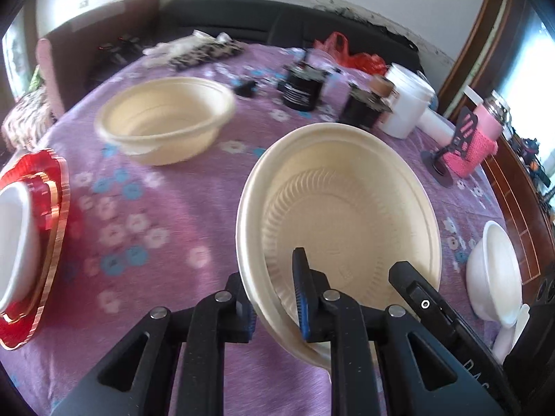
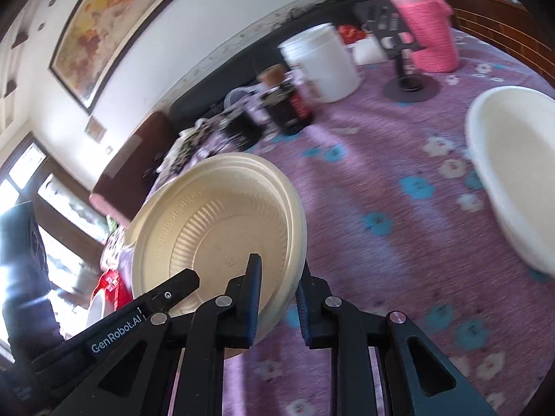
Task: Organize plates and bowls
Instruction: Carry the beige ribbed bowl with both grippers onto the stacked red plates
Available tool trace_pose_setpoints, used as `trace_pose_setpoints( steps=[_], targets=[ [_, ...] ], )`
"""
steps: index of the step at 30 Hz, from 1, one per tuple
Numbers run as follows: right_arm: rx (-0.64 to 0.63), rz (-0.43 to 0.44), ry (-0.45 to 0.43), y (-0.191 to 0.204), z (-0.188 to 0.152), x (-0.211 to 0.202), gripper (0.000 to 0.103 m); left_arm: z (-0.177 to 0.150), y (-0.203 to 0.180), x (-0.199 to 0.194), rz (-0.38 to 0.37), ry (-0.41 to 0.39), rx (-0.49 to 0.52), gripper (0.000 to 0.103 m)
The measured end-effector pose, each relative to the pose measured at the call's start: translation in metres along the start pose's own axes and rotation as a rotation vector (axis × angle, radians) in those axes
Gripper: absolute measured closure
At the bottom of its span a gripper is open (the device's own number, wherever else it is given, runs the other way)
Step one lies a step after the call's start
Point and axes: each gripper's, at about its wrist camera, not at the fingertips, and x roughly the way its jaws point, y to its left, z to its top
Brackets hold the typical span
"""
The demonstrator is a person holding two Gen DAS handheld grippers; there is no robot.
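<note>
Cream plate held by both grippers above the table

Held off the purple flowered tablecloth: a cream plate, tilted, gripped at two spots on its rim. Left gripper clenched on the near left edge, one finger inside the plate, the other outside under the rim. Right gripper likewise clamped on the plate's right edge, rim pinched between the blue pads; from the right wrist view, the left gripper's dark finger visible just beside, over the plate's near left rim. Possibly two plates nested, going by the doubled rim line; cannot tell for sure.

Ahead and to the left of the left gripper: a cream bowl, alone on the cloth, well apart from the held plate. Far left: a white bowl sitting on a red and gold scalloped plate. To the right: another white bowl, also seen ahead right of the right gripper, on its own. Beyond the plate: dark jars, a white tub, a pink knitted bottle.

Progress, as a judgement: partway at most. One plate in transit, not yet set down; cream bowl and right-hand white bowl unstacked and scattered. Left to do: placing the held plate, then gathering the loose bowls into matching stacks.
</note>
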Motion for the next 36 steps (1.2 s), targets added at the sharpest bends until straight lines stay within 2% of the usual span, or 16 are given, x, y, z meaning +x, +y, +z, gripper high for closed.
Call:
trace_pose_setpoints(
  steps=[5, 9, 14, 18, 23, 27, 30, 36],
  targets=[
    [-0.046, 0.059, 0.014, 0.027, -0.011, -0.002, 0.082, -0.004, 0.030, -0.027, 0.020, -0.038, -0.038, 0.086],
    [-0.116, 0.068, 0.012, 0.061, -0.020, -0.009, 0.082, -0.005, 0.054, -0.054, 0.028, -0.072, -0.058, 0.086],
    [-0.119, 0.108, 0.053, 0.094, -0.031, -0.007, 0.082, -0.005, 0.087, -0.082, 0.052, -0.121, -0.075, 0.086],
    [-0.188, 0.116, 0.064, 0.139, -0.038, -0.004, 0.082, -0.004, 0.133, -0.100, 0.055, -0.140, -0.141, 0.086],
    [-0.249, 0.160, 0.133, 0.197, -0.054, 0.017, 0.082, -0.004, 0.192, -0.118, 0.087, -0.159, -0.220, 0.086],
    [-0.326, 0.150, 0.184, 0.246, -0.072, 0.045, 0.082, -0.004, 0.242, -0.116, 0.117, -0.139, -0.304, 0.086],
    [-0.358, 0.136, 0.215, 0.269, -0.084, 0.061, 0.082, -0.005, 0.269, -0.107, 0.110, -0.108, -0.353, 0.086],
    [-0.401, 0.085, 0.252, 0.288, -0.097, 0.084, 0.082, -0.005, 0.297, -0.088, 0.098, -0.065, -0.390, 0.086]
  ],
)
